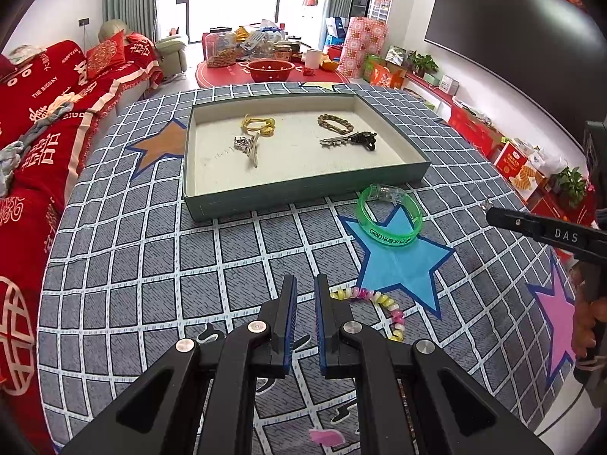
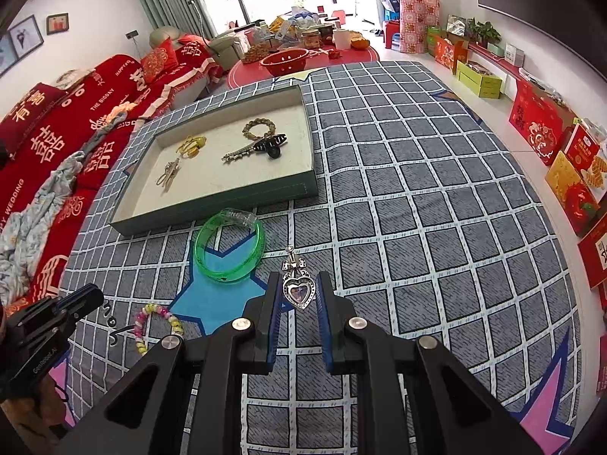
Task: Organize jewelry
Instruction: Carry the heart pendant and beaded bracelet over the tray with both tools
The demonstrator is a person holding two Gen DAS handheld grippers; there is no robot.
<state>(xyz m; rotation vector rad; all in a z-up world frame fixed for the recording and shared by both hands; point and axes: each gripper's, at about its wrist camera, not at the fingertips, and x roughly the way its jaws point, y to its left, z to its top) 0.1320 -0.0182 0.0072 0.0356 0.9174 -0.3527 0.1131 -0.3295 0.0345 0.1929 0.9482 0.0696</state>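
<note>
A shallow green tray (image 1: 303, 185) (image 2: 212, 204) lies on the checked cloth and holds several pieces: a yellow hair tie (image 1: 258, 124), a silver clip (image 1: 246, 144), a beaded bracelet (image 1: 335, 123) and a black claw clip (image 1: 360, 140). A green bangle (image 1: 389, 214) (image 2: 229, 246) lies just in front of the tray. A pastel bead bracelet (image 1: 379, 303) (image 2: 157, 322) lies nearer. My right gripper (image 2: 299, 290) is shut on a silver heart pendant (image 2: 299, 292) and holds it above the cloth. My left gripper (image 1: 305, 292) is empty, its jaws narrowly apart, left of the bead bracelet.
The cloth (image 1: 151, 265) has blue, orange and pink star patches. A red sofa (image 1: 45, 113) runs along the left. A red round table (image 1: 265, 68) with clutter stands behind. Boxes (image 2: 546, 132) line the right wall.
</note>
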